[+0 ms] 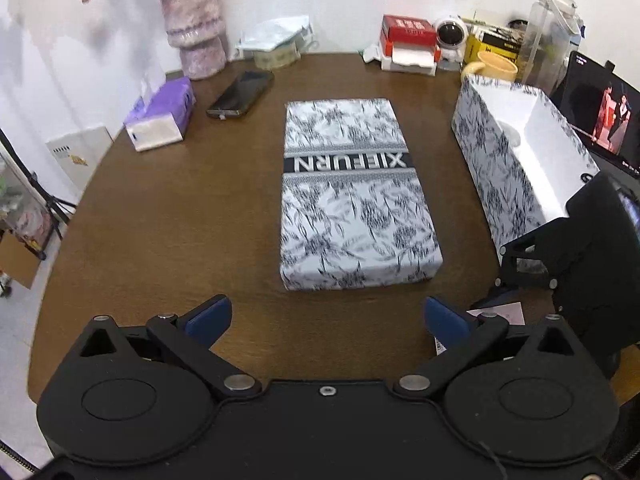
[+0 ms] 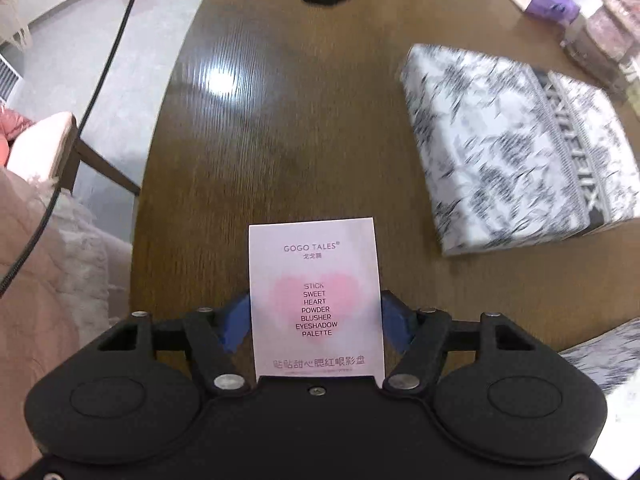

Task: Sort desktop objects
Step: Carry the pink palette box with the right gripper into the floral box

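A pale pink GOGO TALES eyeshadow palette box (image 2: 316,300) is clamped between the blue pads of my right gripper (image 2: 315,320), held above the brown table (image 2: 280,140). A flat white box lid with a black leaf print (image 1: 352,192) lies mid-table; it shows again in the right wrist view as the lid (image 2: 512,148), to the right of the palette. The matching open box (image 1: 520,152) stands at the right. My left gripper (image 1: 328,316) hovers wide open in front of the lid's near end, holding nothing. A corner of the palette (image 1: 500,314) peeks out beside its right finger.
A phone (image 1: 240,94), a purple tissue box (image 1: 160,116) and a vase (image 1: 196,28) sit at the back left. A red box (image 1: 408,32), a yellow mug (image 1: 490,66), a clear jug (image 1: 552,28) and a lit screen (image 1: 604,120) crowd the back right. A chair (image 2: 60,152) stands off the table's edge.
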`<control>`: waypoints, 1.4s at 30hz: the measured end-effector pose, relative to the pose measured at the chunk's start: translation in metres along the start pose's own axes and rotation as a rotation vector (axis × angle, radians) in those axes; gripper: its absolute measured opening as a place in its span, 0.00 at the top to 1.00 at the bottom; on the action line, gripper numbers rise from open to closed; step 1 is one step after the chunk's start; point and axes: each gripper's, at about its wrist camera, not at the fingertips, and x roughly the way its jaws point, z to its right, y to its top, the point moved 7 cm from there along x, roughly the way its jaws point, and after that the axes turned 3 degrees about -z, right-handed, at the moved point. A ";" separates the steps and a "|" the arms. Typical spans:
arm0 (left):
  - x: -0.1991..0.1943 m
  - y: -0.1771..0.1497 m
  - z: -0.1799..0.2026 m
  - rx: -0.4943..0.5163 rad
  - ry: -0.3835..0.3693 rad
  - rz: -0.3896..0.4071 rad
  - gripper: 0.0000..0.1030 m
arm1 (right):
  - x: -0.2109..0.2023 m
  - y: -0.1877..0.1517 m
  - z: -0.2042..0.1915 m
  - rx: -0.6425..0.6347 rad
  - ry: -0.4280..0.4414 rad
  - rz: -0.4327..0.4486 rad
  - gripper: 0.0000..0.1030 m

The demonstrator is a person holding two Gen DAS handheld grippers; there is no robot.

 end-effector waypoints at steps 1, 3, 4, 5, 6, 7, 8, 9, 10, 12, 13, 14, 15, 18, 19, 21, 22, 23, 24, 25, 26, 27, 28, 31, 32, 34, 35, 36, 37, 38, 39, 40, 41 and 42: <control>-0.003 0.004 0.001 0.004 0.000 0.004 0.00 | -0.005 0.002 0.002 0.004 -0.004 0.014 0.32; -0.010 0.011 0.002 0.008 -0.001 0.014 0.00 | -0.017 0.004 0.005 0.008 -0.015 0.040 0.33; -0.015 0.016 0.002 0.004 -0.005 0.022 0.00 | -0.024 0.006 0.008 0.007 -0.021 0.053 0.33; -0.020 0.020 0.003 0.001 -0.008 0.031 0.00 | -0.033 0.007 0.012 0.007 -0.026 0.067 0.33; -0.024 0.024 0.004 0.001 -0.011 0.037 0.00 | -0.044 0.010 0.017 0.007 -0.028 0.081 0.33; -0.028 0.028 0.006 0.001 -0.015 0.042 0.00 | -0.055 0.012 0.023 0.006 -0.029 0.095 0.32; -0.032 0.034 0.008 0.001 -0.022 0.048 0.00 | -0.066 0.014 0.027 0.009 -0.028 0.110 0.33; -0.035 0.038 0.011 0.006 -0.029 0.051 0.00 | -0.075 0.017 0.030 0.013 -0.027 0.127 0.33; -0.037 0.044 0.015 0.016 -0.037 0.053 0.00 | -0.086 0.017 0.035 0.023 -0.023 0.147 0.32; -0.039 0.053 0.023 0.032 -0.043 0.055 0.00 | -0.104 0.017 0.045 0.047 -0.026 0.180 0.32; -0.040 0.058 0.028 0.040 -0.048 0.059 0.00 | -0.113 0.015 0.050 0.058 -0.033 0.192 0.32; -0.041 0.063 0.033 0.048 -0.054 0.063 0.00 | -0.121 0.012 0.057 0.068 -0.039 0.199 0.32; -0.041 0.066 0.039 0.055 -0.063 0.064 0.00 | -0.127 0.008 0.064 0.079 -0.046 0.204 0.32; -0.040 0.077 0.055 0.078 -0.088 0.062 0.00 | -0.149 -0.007 0.088 0.111 -0.081 0.209 0.32; -0.038 0.080 0.060 0.086 -0.090 0.062 0.00 | -0.155 -0.012 0.097 0.121 -0.095 0.207 0.32; -0.034 0.086 0.071 0.102 -0.093 0.059 0.00 | -0.163 -0.025 0.112 0.141 -0.120 0.194 0.32; -0.031 0.088 0.077 0.110 -0.094 0.057 0.00 | -0.164 -0.031 0.119 0.149 -0.127 0.185 0.32; -0.028 0.090 0.082 0.115 -0.099 0.053 0.00 | -0.164 -0.037 0.126 0.154 -0.134 0.174 0.32; -0.025 0.092 0.086 0.118 -0.105 0.047 0.00 | -0.163 -0.043 0.133 0.158 -0.138 0.159 0.32; -0.022 0.095 0.092 0.121 -0.114 0.036 0.00 | -0.160 -0.051 0.139 0.160 -0.140 0.142 0.32; -0.018 0.097 0.097 0.124 -0.122 0.025 0.00 | -0.157 -0.057 0.146 0.162 -0.140 0.126 0.32; -0.013 0.099 0.102 0.126 -0.126 0.012 0.00 | -0.153 -0.062 0.152 0.163 -0.139 0.112 0.32; -0.008 0.101 0.108 0.131 -0.127 -0.002 0.00 | -0.149 -0.068 0.158 0.164 -0.137 0.099 0.32; 0.005 0.106 0.123 0.146 -0.127 -0.031 0.00 | -0.130 -0.082 0.173 0.150 -0.126 0.058 0.32; 0.011 0.107 0.129 0.155 -0.124 -0.043 0.00 | -0.123 -0.084 0.178 0.142 -0.119 0.046 0.32; 0.021 0.110 0.138 0.166 -0.121 -0.067 0.00 | -0.108 -0.089 0.183 0.123 -0.103 0.024 0.32; 0.025 0.110 0.143 0.172 -0.120 -0.078 0.00 | -0.101 -0.089 0.185 0.115 -0.095 0.017 0.32; 0.029 0.111 0.146 0.177 -0.118 -0.088 0.00 | -0.095 -0.091 0.187 0.110 -0.088 0.012 0.32; 0.034 0.112 0.150 0.181 -0.116 -0.099 0.00 | -0.089 -0.091 0.190 0.107 -0.079 0.009 0.32; 0.037 0.113 0.152 0.183 -0.113 -0.106 0.00 | -0.083 -0.091 0.193 0.107 -0.072 0.006 0.32; 0.041 0.115 0.154 0.183 -0.110 -0.113 0.00 | -0.076 -0.092 0.196 0.107 -0.067 0.003 0.32; 0.046 0.115 0.156 0.183 -0.108 -0.123 0.00 | -0.070 -0.092 0.199 0.104 -0.065 -0.003 0.32; 0.049 0.116 0.157 0.181 -0.108 -0.133 0.00 | -0.064 -0.093 0.202 0.103 -0.063 -0.010 0.32; 0.053 0.115 0.158 0.177 -0.111 -0.143 0.00 | -0.058 -0.094 0.206 0.104 -0.060 -0.016 0.32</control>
